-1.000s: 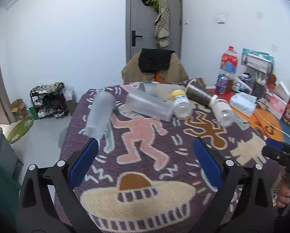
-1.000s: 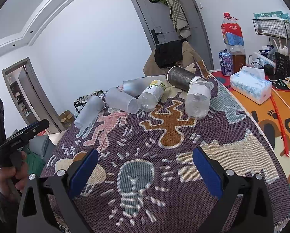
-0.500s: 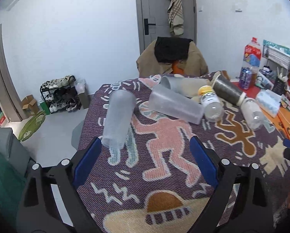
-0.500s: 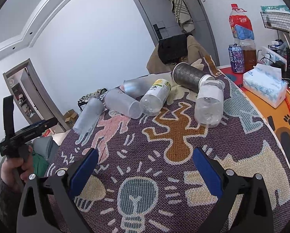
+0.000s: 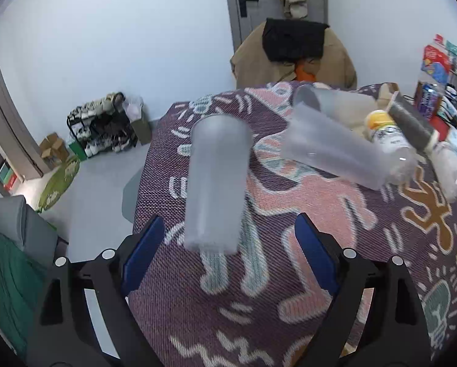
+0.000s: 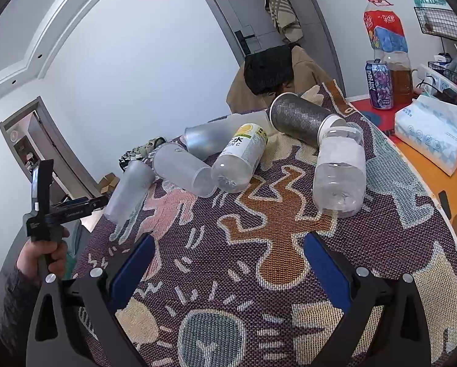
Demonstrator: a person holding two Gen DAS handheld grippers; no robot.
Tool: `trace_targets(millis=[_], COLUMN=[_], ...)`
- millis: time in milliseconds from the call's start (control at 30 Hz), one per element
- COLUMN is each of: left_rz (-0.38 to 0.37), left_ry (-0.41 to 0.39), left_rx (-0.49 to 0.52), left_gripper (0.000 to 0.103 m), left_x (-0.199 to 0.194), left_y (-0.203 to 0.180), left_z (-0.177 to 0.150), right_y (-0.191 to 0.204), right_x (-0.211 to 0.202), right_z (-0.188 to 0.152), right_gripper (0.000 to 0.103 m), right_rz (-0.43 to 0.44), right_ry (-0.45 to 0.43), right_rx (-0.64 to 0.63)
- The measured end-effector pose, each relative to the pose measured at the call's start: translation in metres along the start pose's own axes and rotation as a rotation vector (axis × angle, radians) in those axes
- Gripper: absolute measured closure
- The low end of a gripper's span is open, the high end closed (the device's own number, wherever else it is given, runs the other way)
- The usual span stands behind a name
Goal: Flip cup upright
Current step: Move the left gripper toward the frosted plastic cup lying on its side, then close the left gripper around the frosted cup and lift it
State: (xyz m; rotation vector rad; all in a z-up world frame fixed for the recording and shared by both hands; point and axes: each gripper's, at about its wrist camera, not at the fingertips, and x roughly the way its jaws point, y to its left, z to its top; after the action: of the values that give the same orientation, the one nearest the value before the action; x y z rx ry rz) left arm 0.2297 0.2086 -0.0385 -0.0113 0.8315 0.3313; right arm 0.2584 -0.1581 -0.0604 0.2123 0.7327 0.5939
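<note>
The left tool [image 5: 225, 257] is gaping wide, holding nothing, a cup [image 5: 216, 180] lying just ahead; more cups [image 5: 332, 153] and bottles [image 6: 340, 174] are lying past it. The right tool [image 6: 228, 269] is gaping too.

My left wrist view looked close over the counter's [image 5: 335, 275] left edge; the right, farther back, shared its lying cups [image 6: 130, 189].

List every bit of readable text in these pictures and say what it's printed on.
"水" and "C": label of the yellow-capped bottle lying on the cloth; the rest of that line is unclear.
Purple can: large white vertical characters, not clearly readable.
Big red-labelled bottle: white characters, too blurred.
Tissue pack: blue print, too small.
Left claw body: white lettering, too small.
Cups: no text.
</note>
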Motion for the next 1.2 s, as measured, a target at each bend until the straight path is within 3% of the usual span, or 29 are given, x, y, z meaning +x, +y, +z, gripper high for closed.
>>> trace_targets(millis=[100, 367, 567, 833, 1200], left_rz=[-0.023, 0.004, -0.010, -0.048, -0.145], left_ry=[0.041, 0.141, 0.231, 0.176, 0.057], left_rx=[-0.012, -0.019, -0.069, -0.073, -0.024], left_gripper=[0.017, 0.019, 0.042, 0.043, 0.043], left_x=[0.024, 0.077, 0.102, 0.071, -0.019], left_y=[0.008, 0.016, 0.025, 0.019, -0.020], left_z=[0.007, 0.010, 0.005, 0.006, -0.005], right_y=[-0.002, -0.003, -0.006, -0.012, -0.021], right_x=[0.014, 0.039, 0.045, 0.026, -0.017], right_z=[-0.001, -0.001, 0.002, -0.003, -0.019], right_gripper=[0.008, 0.008, 0.008, 0.008, 0.008], right_rz=[-0.015, -0.038, -0.060, -0.059, -0.048], right_ry=[0.032, 0.062, 0.069, 0.042, -0.006], right_rx=[0.012, 0.026, 0.038, 0.071, 0.114])
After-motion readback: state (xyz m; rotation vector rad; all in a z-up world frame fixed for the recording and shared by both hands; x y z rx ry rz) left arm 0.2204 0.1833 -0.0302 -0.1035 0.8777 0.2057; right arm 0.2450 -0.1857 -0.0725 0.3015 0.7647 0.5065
